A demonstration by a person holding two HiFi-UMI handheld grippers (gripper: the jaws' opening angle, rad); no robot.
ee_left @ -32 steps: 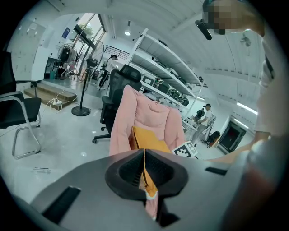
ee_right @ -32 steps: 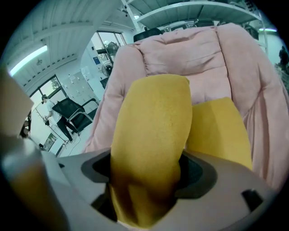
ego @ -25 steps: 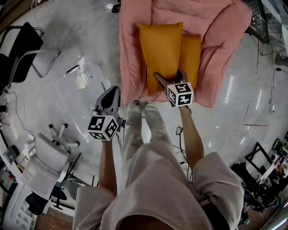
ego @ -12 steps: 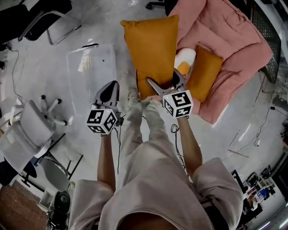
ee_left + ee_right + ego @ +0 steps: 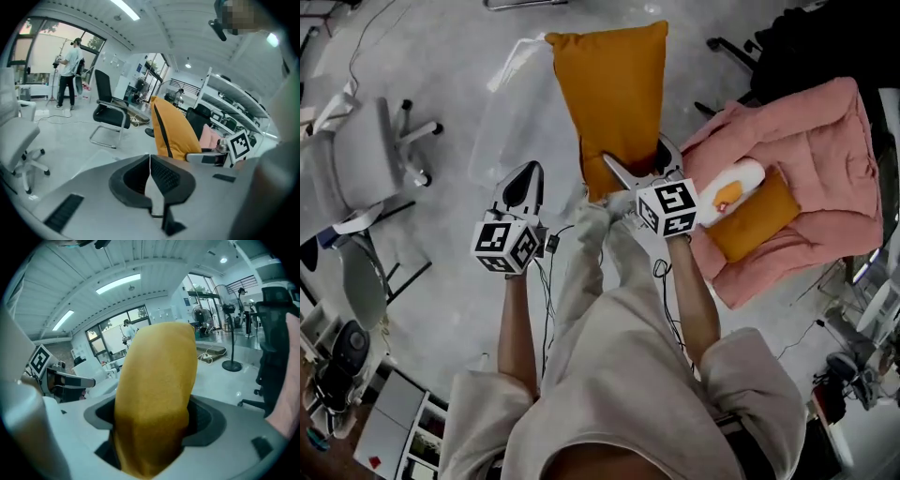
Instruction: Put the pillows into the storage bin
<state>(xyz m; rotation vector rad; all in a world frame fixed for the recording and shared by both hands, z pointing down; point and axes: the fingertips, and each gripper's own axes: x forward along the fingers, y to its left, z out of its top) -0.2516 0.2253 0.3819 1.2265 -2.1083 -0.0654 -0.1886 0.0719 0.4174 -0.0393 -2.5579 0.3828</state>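
1. Head view: clamps right gripper [image 5: 640, 165] on orange pillow [image 5: 614, 94] at its end, aloft beside clear storage bin [image 5: 502, 131].
2. Holds left gripper [image 5: 524, 180] pressed together, empty.
3. Might slip from that small bite, or snag bin rim.

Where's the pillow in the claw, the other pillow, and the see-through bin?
held pillow [image 5: 614, 103], head view, middle of its face.
other pillow [image 5: 757, 216], head view, its middle.
storage bin [image 5: 511, 127], head view, clear side wall.

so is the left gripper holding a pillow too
No, the left gripper has its fingers shut together with nothing between them; only the right gripper grips the orange pillow.
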